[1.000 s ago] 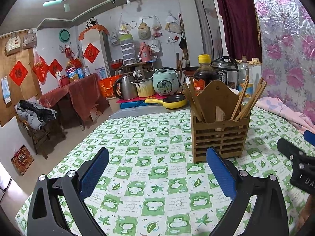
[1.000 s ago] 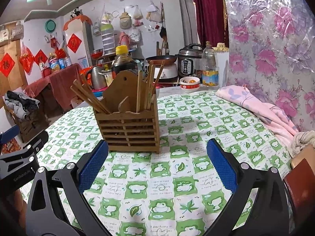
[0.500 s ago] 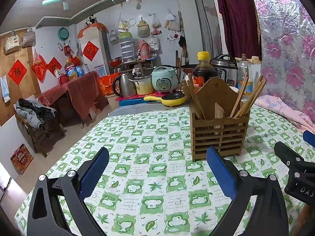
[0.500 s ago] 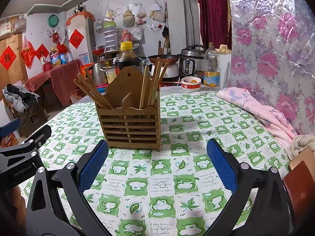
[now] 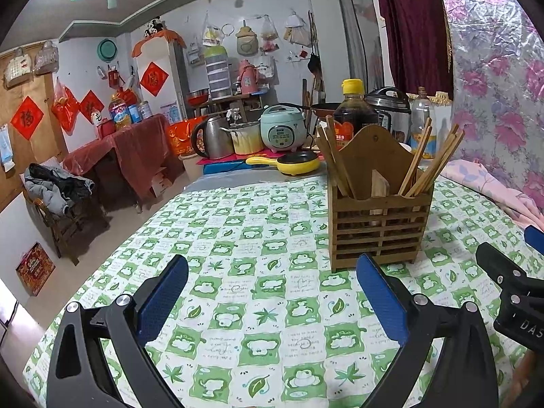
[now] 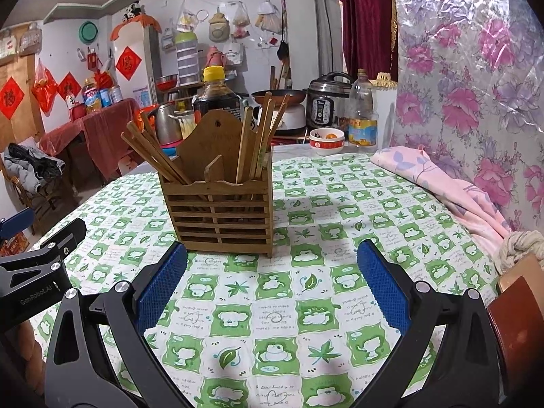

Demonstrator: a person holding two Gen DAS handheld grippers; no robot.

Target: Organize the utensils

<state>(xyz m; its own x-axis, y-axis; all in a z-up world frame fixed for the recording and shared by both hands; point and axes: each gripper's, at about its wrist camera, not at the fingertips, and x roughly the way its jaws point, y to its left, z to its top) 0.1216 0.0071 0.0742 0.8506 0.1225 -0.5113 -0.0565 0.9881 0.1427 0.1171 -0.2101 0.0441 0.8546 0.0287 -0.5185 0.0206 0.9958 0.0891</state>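
The surface (image 6: 306, 306), under a green-and-white checked cloth, spreads out below both tools. Straight ahead of the right tool (image 6: 272, 282) and near its fingertips stands the wooden holder (image 6: 217, 217); from the left tool (image 5: 272, 292) it sits ahead and off to the right. Both tools are spread wide and carry nothing. Chopsticks (image 6: 156, 156) fan out of the holder's left compartment, and more lean up from the right one. The step seems to be the reach for a stick. To do it well, probably come in above the rim, pick a single stick near its free top end, and close gently so the holder doesn't tip or slide.
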